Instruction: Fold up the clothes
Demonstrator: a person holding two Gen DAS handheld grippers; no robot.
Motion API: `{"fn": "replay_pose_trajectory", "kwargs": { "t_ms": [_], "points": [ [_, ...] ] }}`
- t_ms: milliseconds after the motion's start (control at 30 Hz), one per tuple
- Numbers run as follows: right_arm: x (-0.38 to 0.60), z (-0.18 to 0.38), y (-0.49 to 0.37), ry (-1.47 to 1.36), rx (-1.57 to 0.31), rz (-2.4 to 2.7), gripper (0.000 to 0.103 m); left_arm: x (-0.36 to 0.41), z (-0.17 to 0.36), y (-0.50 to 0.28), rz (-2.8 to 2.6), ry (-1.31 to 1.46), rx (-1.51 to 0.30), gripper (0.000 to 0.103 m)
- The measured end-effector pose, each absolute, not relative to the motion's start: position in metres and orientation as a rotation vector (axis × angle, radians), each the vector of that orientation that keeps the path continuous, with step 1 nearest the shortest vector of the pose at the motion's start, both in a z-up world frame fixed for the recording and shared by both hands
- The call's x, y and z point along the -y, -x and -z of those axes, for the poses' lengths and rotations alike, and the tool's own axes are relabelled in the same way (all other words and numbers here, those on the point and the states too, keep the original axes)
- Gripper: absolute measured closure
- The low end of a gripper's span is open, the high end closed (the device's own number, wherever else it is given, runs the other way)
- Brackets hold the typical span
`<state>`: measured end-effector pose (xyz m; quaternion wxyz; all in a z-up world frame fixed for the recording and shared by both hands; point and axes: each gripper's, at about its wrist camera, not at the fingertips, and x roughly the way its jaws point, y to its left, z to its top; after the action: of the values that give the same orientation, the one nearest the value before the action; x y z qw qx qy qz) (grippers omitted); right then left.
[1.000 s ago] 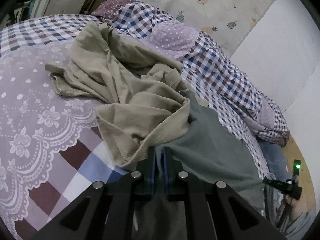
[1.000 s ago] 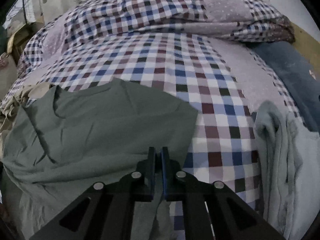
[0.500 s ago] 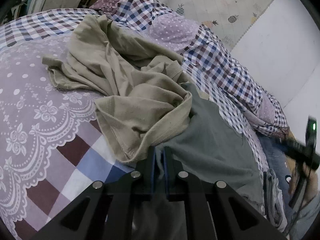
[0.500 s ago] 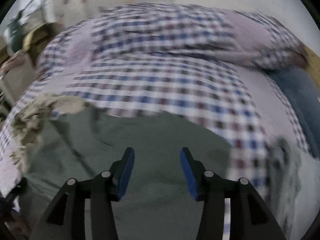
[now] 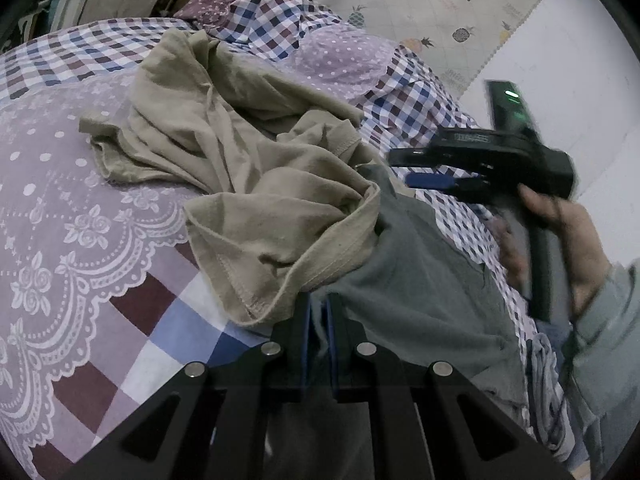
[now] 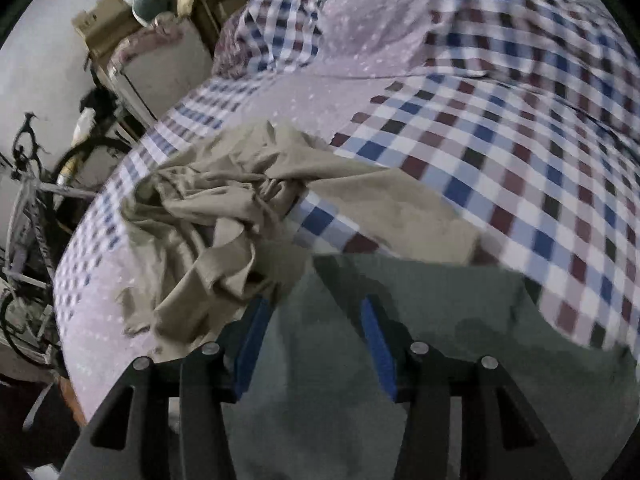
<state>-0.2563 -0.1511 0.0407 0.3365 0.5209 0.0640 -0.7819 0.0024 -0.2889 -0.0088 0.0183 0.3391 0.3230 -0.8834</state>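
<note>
A grey-green shirt (image 5: pixel 416 280) lies on the checked bed. My left gripper (image 5: pixel 319 312) is shut on its near edge. A crumpled beige garment (image 5: pixel 248 184) overlaps the shirt's left side. In the left wrist view a hand holds my right gripper (image 5: pixel 420 170) above the shirt's far side, with its fingers apart. In the right wrist view the right gripper (image 6: pixel 314 316) hovers open over the grey-green shirt (image 6: pixel 400 360), and the beige garment (image 6: pixel 224 224) lies ahead and to the left. Nothing is between its blue pads (image 6: pixel 376 344).
A checked quilt (image 6: pixel 500 152) with lilac lace panels (image 5: pixel 52 208) covers the bed. A rolled quilt (image 5: pixel 408 92) lies along the wall. Pale blue-grey clothes (image 5: pixel 544 364) sit at the right. Boxes (image 6: pixel 120 20) and a bicycle (image 6: pixel 28 200) stand beyond the bed's left edge.
My right gripper let go of the grey-green shirt, opened, and swung left over it toward the beige garment. The left gripper stayed shut on the shirt's edge.
</note>
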Motion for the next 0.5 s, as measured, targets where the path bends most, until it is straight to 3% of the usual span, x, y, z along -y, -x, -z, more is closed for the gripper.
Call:
{"fn": "replay_pose_trajectory", "kwargs": {
  "t_ms": [233, 300, 333, 500],
  "points": [
    [0.183, -0.016, 0.272, -1.428, -0.243, 2.021, 0.053, 0.289, 0.006, -0.002, 2.740, -1.050, -1.019, 0.097],
    [0.192, -0.008, 0.277, -1.448, -0.265, 2.015, 0.078, 0.288, 0.005, -0.003, 2.744, -1.045, -1.012, 0.097],
    [0.197, -0.005, 0.279, -1.458, -0.276, 2.012, 0.098, 0.288, 0.005, -0.003, 2.744, -1.044, -1.005, 0.097],
    [0.207, -0.014, 0.278, -1.404, -0.331, 2.047, 0.103, 0.284, -0.007, -0.012, 2.797, -0.942, -0.973, 0.097]
  ]
}}
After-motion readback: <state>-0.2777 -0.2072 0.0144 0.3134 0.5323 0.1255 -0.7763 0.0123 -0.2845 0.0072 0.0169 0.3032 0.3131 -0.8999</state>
